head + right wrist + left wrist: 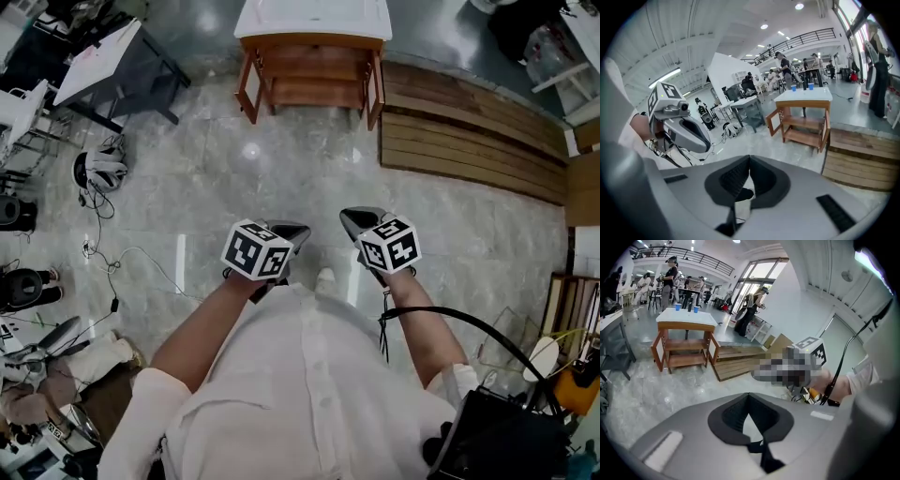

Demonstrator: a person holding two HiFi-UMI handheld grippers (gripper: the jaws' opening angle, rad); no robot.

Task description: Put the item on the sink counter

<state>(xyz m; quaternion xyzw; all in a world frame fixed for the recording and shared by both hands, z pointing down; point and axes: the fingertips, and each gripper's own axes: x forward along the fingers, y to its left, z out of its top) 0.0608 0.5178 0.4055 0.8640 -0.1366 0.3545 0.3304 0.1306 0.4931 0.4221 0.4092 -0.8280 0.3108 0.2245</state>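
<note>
The left hand-held gripper (749, 397) and right hand-held gripper (749, 159) are held at the person's chest, jaws pressed together on nothing. Well ahead across the floor (281, 178) stands the white-topped desk (312, 19), carrying blue cups (678, 306), contents unseen. The task's item cannot be made out.

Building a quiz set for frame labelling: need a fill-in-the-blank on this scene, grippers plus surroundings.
1. The left gripper and the right gripper both have their jaws ____, with nothing between them.
2. The wooden table ahead has a ____ top.
3. The two cups on it are ____.
4. In the head view, the wooden platform lies to the table's ____.

Missing words: shut; white; blue; right.
</note>
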